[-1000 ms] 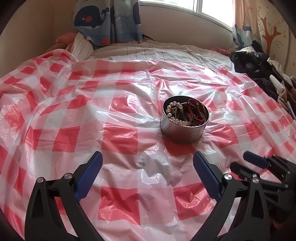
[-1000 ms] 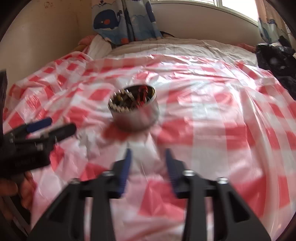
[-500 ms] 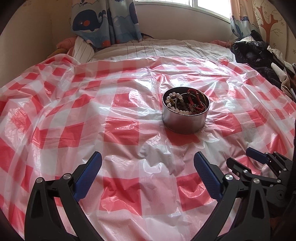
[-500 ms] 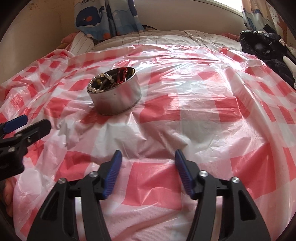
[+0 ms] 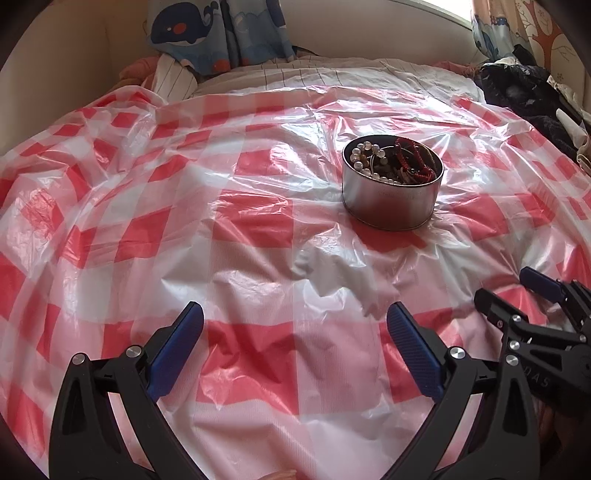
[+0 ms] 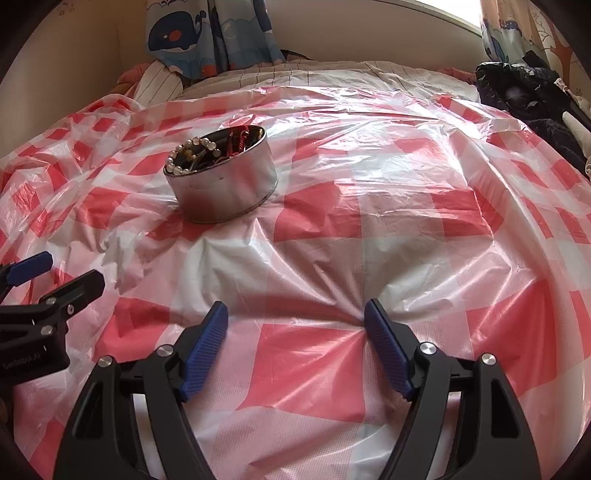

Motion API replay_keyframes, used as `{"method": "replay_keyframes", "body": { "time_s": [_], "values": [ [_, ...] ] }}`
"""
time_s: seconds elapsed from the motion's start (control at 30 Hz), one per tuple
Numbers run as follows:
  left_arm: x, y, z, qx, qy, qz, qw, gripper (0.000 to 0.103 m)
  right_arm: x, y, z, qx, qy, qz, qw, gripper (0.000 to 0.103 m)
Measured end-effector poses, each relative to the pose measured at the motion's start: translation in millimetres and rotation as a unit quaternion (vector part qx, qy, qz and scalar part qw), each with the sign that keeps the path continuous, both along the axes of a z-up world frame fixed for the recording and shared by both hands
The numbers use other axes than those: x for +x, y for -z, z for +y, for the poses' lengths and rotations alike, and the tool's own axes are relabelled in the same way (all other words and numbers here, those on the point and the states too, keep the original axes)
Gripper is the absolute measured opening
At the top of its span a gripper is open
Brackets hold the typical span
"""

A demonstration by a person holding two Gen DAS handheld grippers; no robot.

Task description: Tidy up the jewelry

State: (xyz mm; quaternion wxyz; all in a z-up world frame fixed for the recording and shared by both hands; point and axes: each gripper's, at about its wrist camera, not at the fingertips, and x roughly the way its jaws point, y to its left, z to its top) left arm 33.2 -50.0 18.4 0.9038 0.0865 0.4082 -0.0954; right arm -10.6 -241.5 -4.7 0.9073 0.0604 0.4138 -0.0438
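A round metal tin [image 5: 391, 201] stands on the red-and-white checked plastic sheet [image 5: 184, 229]. It holds a white pearl string [image 5: 364, 157], a red bracelet [image 5: 413, 157] and other jewelry. It also shows in the right wrist view [image 6: 225, 192], far left of centre. My left gripper [image 5: 295, 321] is open and empty, well short of the tin. My right gripper [image 6: 295, 317] is open and empty, to the right of the tin and nearer than it. Each gripper shows at the edge of the other's view: the right one [image 5: 513, 291], the left one [image 6: 59, 273].
The sheet covers a bed. A striped cover [image 5: 332, 74] lies beyond it. A whale-print curtain [image 5: 218, 33] hangs at the back. Dark clothes [image 5: 524, 88] are piled at the far right. A wall runs along the left.
The right gripper's jaws have opened wider and it has swung right, so the tin sits further left in its view. The left gripper has drawn back slightly, still open.
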Motion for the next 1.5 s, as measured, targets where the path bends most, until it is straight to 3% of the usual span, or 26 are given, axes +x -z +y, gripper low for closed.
{"method": "replay_keyframes", "body": {
  "time_s": [0.1,0.2,0.3,0.7,1.5],
  "values": [
    [-5.7,2.3,4.7,0.007,-0.001,0.003,1.0000,0.096,-0.5,-0.6,-0.5,0.000,0.000,-0.001,1.000,0.080],
    [-7.9,7.0,7.2,0.008,0.002,0.011,0.9999,0.096,-3.8,-3.3,-0.5,-0.011,0.012,-0.004,1.000,0.096],
    [-6.4,13.3,11.0,0.000,0.000,0.021,0.9998,0.096,-11.9,-7.6,-5.5,-0.019,0.041,-0.011,0.999,0.096],
    [1.4,21.3,8.9,0.003,-0.005,0.043,0.9991,0.096,-2.2,0.0,-0.1,-0.045,0.043,0.029,0.998,0.096],
    [6.6,25.0,8.8,0.000,-0.005,0.057,0.9984,0.096,-0.9,1.0,0.5,-0.044,0.045,0.017,0.998,0.096]
  ]
}}
